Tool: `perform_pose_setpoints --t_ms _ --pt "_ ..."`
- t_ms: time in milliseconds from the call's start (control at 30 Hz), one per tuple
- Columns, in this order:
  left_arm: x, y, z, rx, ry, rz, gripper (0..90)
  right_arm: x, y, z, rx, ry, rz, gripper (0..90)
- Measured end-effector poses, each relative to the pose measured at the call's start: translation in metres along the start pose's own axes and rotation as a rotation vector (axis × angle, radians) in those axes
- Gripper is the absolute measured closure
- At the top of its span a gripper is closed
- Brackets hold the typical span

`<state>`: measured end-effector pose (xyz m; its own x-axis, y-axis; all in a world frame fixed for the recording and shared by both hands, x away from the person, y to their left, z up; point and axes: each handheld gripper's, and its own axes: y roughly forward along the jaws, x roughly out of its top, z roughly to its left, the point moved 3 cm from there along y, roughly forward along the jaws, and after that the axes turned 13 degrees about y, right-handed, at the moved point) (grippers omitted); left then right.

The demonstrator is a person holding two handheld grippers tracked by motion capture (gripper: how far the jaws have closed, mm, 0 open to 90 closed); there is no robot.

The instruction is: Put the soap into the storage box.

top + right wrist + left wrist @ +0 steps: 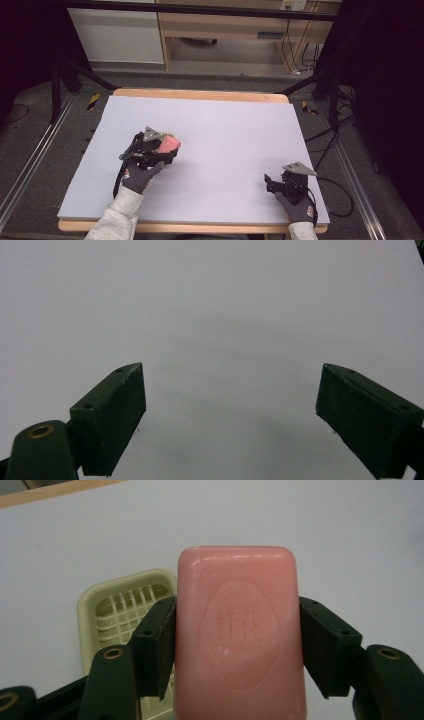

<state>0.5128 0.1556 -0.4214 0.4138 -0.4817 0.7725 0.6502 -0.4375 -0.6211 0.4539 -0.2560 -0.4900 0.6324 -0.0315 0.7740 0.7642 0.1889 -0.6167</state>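
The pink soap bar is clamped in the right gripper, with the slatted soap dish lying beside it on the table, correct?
Not quite: the left gripper clamps the pink soap bar, as the left gripper view shows. The right gripper is open over bare table. The soap dish does lie beside it.

Pink soap bar (239, 635): oval stamp pressed into its face, two Chinese characters, the second reads 花, the first unclear. Beneath them a row of faint Latin capitals, too worn to read.

Pink embossed soap bar (239, 635) held above pale-green slotted dish (122, 610).
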Motion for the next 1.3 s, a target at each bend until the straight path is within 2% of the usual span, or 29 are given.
perform_pose_setpoints --t_ms 400,567,933,1300 --pt "-0.003 0.008 0.015 0.034 -0.014 0.025 37.0 0.0 0.0 0.0 -0.001 0.002 0.001 12.8" --pt "-0.006 0.011 0.022 0.061 -0.022 0.037 37.0 0.0 0.0 0.0 -0.001 0.004 0.002 12.8" --pt "-0.014 0.025 0.033 0.082 -0.04 0.083 37.0 0.0 0.001 0.001 0.003 -0.002 0.003 12.8" --pt "-0.02 0.033 0.038 0.091 -0.054 0.109 37.0 0.0 0.001 0.001 0.004 0.002 0.003 12.8"
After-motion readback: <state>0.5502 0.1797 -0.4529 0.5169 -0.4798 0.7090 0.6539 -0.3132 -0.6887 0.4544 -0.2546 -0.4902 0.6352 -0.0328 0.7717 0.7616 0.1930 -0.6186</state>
